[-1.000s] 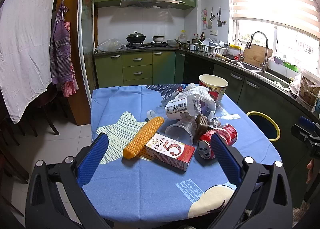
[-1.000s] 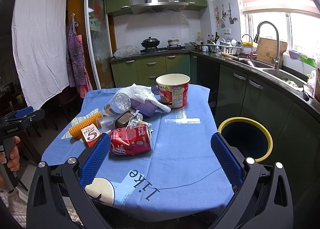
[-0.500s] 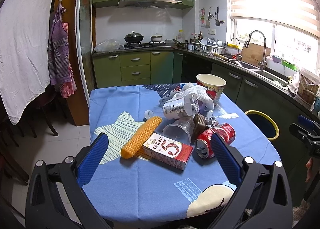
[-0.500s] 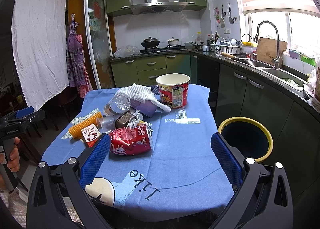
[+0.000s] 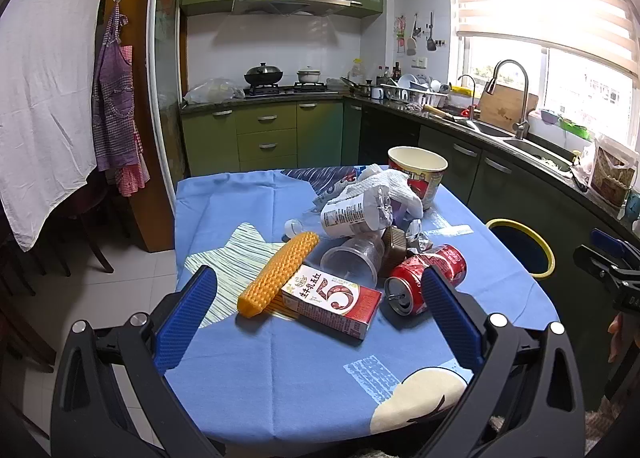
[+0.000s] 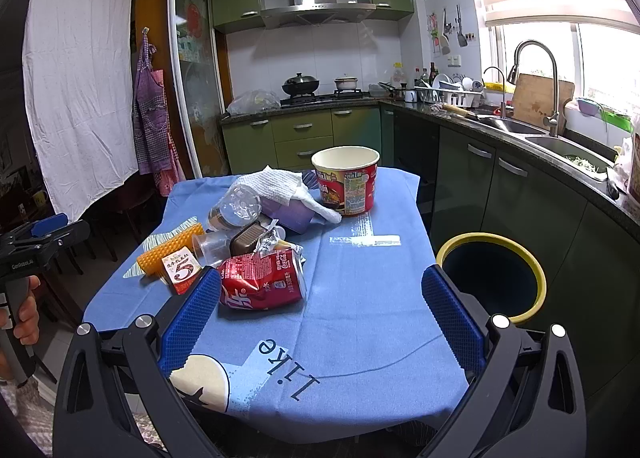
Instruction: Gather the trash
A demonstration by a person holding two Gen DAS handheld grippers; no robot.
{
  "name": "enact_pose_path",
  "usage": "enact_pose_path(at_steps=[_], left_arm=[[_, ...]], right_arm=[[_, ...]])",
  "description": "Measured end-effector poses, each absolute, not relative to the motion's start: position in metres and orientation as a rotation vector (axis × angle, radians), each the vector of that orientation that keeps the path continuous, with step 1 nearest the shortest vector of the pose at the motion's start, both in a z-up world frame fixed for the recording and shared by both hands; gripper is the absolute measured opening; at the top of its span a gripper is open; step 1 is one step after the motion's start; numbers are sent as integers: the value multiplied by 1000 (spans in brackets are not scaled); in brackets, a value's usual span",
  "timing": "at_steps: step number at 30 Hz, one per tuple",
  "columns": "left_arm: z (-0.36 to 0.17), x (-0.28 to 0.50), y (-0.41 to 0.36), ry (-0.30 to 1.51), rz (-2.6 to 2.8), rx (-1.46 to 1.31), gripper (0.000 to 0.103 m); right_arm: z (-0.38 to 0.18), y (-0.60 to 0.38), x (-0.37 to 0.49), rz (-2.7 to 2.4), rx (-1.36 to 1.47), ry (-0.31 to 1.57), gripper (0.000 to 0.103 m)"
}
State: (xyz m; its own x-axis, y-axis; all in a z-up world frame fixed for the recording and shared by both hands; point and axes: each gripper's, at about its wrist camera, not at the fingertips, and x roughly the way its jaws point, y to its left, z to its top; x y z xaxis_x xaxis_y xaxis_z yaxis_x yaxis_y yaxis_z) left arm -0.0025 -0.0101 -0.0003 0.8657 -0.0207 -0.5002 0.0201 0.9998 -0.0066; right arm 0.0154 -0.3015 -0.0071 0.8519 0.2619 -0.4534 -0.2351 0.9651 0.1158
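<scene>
Trash lies heaped on the blue tablecloth [image 5: 256,358]: a crushed red cola can [image 5: 424,278] [image 6: 262,284], a red-and-white carton [image 5: 330,300], an orange ribbed piece [image 5: 278,274], a clear plastic cup [image 5: 352,258], a plastic bottle [image 6: 236,205], a white paper towel [image 6: 276,181] and a red noodle bowl [image 6: 346,183]. A bin with a yellow rim [image 6: 492,276] [image 5: 520,248] stands right of the table. My left gripper [image 5: 318,304] is open and empty in front of the carton. My right gripper [image 6: 318,310] is open and empty beside the can.
Green cabinets and a dark counter with a sink [image 6: 560,141] run along the right wall. A stove with pots [image 5: 280,83] is at the back. A white sheet [image 5: 40,97] and an apron hang at the left, with chairs below.
The left gripper's view has shifted slightly, with the trash sitting a little lower and left in frame. The right gripper has stayed still. Both remain open.
</scene>
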Motion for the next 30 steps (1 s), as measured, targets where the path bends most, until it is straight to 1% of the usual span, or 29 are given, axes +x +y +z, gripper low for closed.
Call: enact_pose_path(at_steps=[30], left_arm=[[-4,-3,-15,531,-40,1,97]], right_arm=[[-9,-301,16,261,59,488,99]])
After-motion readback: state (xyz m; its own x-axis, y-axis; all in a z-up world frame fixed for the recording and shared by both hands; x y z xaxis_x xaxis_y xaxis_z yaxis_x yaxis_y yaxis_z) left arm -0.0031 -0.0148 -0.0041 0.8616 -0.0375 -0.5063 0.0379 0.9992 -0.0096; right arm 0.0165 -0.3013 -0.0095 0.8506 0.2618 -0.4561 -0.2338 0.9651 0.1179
